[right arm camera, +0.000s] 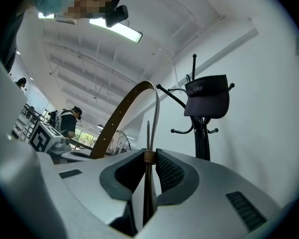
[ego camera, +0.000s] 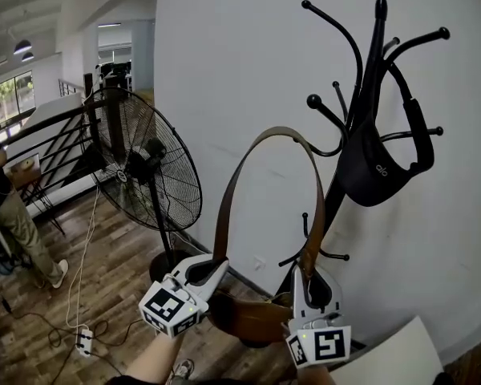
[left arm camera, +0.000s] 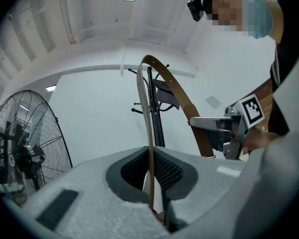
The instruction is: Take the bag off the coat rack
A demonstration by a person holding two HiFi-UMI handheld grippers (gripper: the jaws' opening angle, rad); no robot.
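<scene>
In front of the coat rack (ego camera: 374, 46): a brown bag (ego camera: 252, 318) hangs low between two hand-held grippers, and its long strap (ego camera: 224, 207) arches up above them.
Coat rack: black, with curved arms ending in small balls, standing against a white wall (ego camera: 240, 54). It appears tilted in the head view.
Bag: its leather body sits lower than the rack's lowest arms, just in front of the rack's foot.
Strap: a tall loop. In the head view its top passes in front of the rack's middle arms. In the right gripper view the loop stands to the left of the rack, apart from its arms.
Left hand-held gripper (ego camera: 216, 269): left of the rack, jaws pressed together on the strap's left run, with the thin edge of the leather caught between the ribbed pads.
Right hand-held gripper (ego camera: 309, 273): just in front of the rack's pole, jaws pinching the strap's right run where a small leather keeper wraps it.
Cap (ego camera: 373, 171): a black visor hanging on the rack's upper arms, above and to the right of the strap.
Fan (ego camera: 148, 163): a large black pedestal fan, well to the left of the rack.
Floor (ego camera: 104, 279): wood planks, with a white power strip (ego camera: 83, 341) and cables to the left of the fan's base.
Person (ego camera: 4, 207): standing far left of the rack, at the edge of the head view.
</scene>
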